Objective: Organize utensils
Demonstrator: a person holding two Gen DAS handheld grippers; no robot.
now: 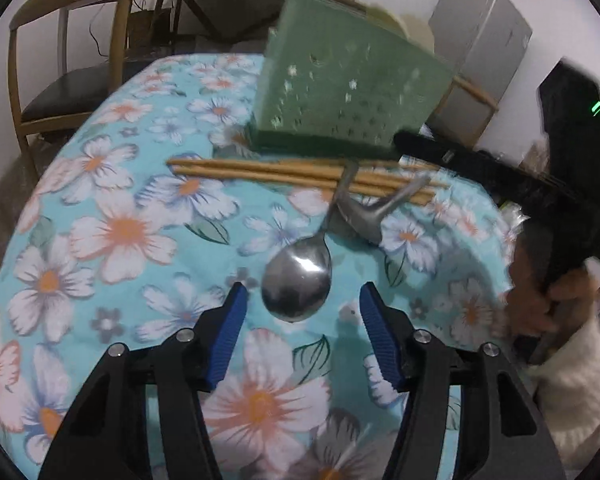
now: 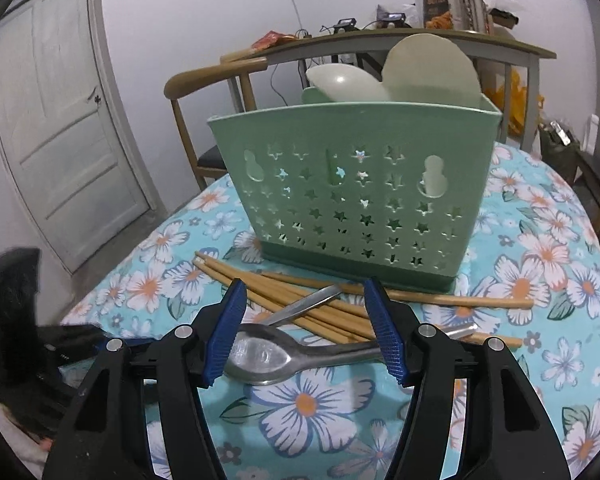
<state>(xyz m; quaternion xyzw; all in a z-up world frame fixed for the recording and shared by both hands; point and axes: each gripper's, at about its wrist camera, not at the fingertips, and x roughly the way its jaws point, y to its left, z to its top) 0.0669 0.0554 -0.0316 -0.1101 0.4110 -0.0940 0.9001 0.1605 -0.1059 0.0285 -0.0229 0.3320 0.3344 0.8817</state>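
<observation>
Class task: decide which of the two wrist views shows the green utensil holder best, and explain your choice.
The right wrist view: the green utensil holder stands sharp and whole, star cut-outs and pale utensils inside visible. The left wrist view shows it blurred, tilted and cropped at the top, contents hidden.

Two steel spoons lie across bamboo chopsticks — just before the upright green holder.

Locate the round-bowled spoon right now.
In the left wrist view, the round spoon lies on the floral tablecloth between the open left gripper fingers, handle toward the chopsticks.
</observation>
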